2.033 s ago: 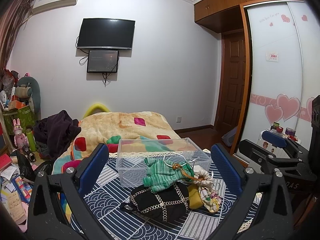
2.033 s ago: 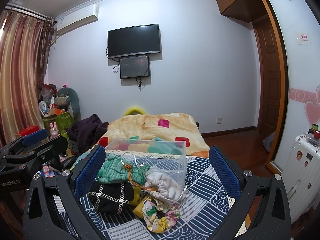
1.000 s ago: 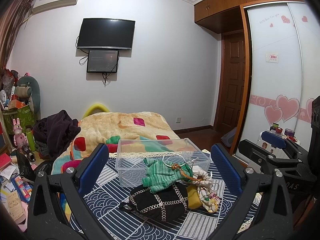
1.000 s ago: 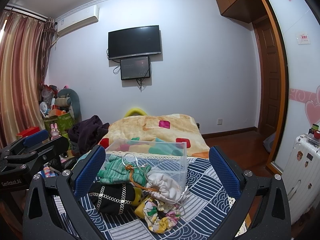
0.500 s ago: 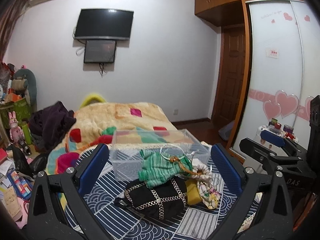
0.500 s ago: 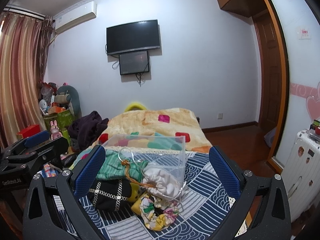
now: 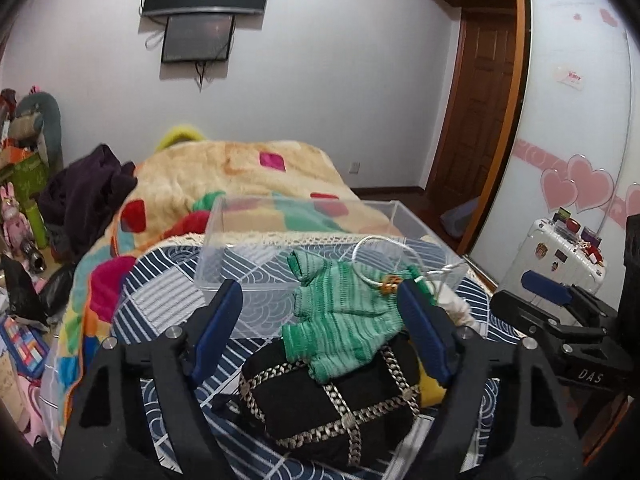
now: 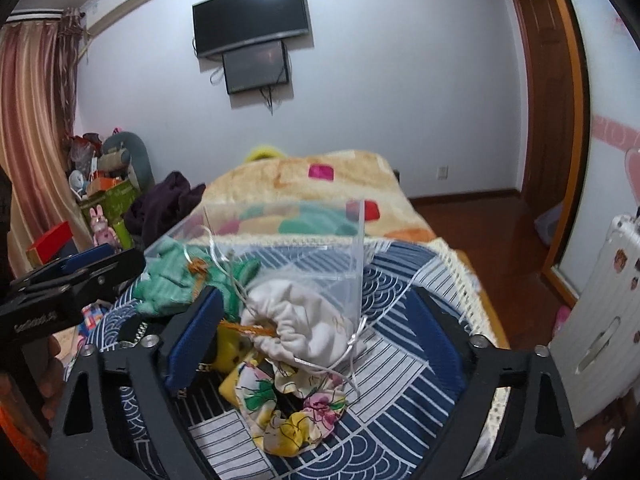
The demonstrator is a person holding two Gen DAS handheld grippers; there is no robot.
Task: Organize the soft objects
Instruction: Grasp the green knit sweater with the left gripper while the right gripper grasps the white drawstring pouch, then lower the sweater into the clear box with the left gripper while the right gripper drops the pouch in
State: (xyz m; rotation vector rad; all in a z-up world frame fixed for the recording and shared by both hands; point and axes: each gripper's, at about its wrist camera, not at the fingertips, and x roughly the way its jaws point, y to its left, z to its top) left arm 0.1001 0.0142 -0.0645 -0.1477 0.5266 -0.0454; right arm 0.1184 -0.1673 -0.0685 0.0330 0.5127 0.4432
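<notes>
A pile of soft things lies on the blue patterned bedspread [image 7: 160, 292] in front of a clear plastic box [image 7: 256, 236]. A green knitted glove [image 7: 344, 316] rests on a black chain-trimmed pouch [image 7: 320, 404]. My left gripper [image 7: 324, 332] is open, its fingers on either side of the glove. In the right wrist view a white drawstring bag [image 8: 304, 328] sits above a floral scrunchie [image 8: 288, 408], with a yellow item [image 8: 230, 350] beside them. My right gripper [image 8: 316, 336] is open around the white bag. The box [image 8: 280, 240] holds nothing.
A beige blanket with coloured squares [image 7: 224, 176] covers the far bed. A dark garment [image 7: 84, 196] lies at its left. Clutter and toys [image 7: 20, 208] stand at the left. A white suitcase [image 7: 560, 256] and the sliding wardrobe [image 7: 576, 120] stand at the right.
Both grippers have moved forward and down towards the pile. The glove and the white bag now lie between the open fingers.
</notes>
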